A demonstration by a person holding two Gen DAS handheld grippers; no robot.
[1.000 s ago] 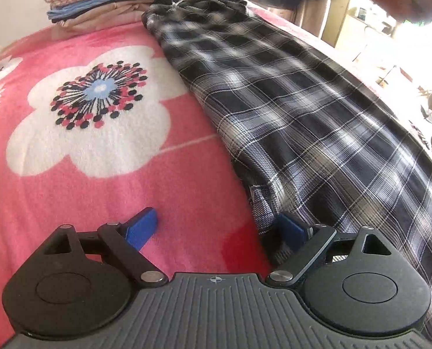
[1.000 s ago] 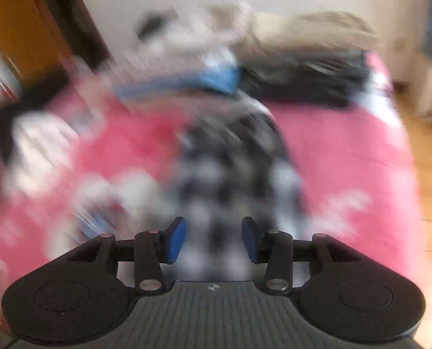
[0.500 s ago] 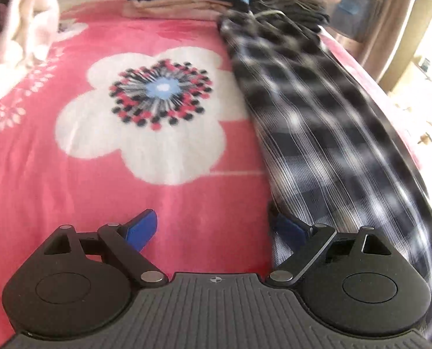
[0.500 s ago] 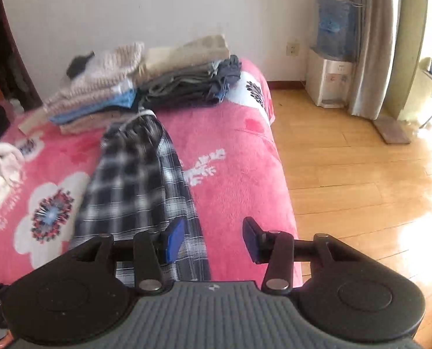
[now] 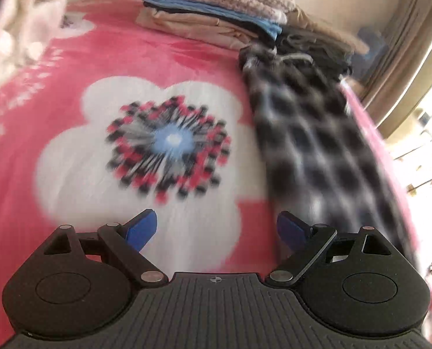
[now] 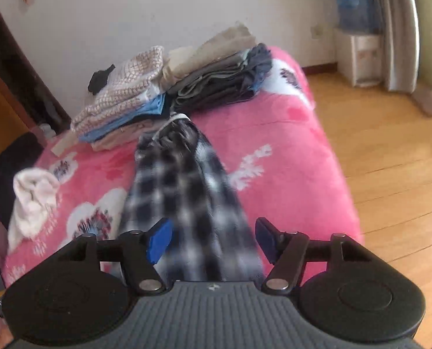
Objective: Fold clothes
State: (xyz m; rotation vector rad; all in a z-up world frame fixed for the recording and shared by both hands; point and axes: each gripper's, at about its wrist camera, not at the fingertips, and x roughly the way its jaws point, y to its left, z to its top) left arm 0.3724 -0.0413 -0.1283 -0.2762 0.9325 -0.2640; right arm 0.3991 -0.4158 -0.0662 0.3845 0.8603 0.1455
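Note:
Black-and-white plaid trousers (image 6: pixel 187 197) lie in a long narrow strip on the pink flowered blanket (image 6: pixel 288 151), waistband toward the far stacks. In the left wrist view the same plaid trousers (image 5: pixel 318 145) run up the right side. My left gripper (image 5: pixel 217 228) hovers open over the blanket's white flower, just left of the trousers' near edge, with nothing between its fingers. My right gripper (image 6: pixel 213 240) hangs above the trousers' near end. Its jaws are opening and hold nothing.
Two stacks of folded clothes (image 6: pixel 122 107) (image 6: pixel 216 72) sit at the far end of the bed. A crumpled white garment (image 6: pixel 34 197) lies at the left. The wooden floor (image 6: pixel 390 160) drops off right of the bed. A curtain (image 6: pixel 399 29) and a white cabinet (image 6: pixel 358 55) stand by the wall.
My left gripper slid left off the trousers' edge onto the flower print. My right gripper's jaws widened, and its view swung so the trousers now lie centred below it.

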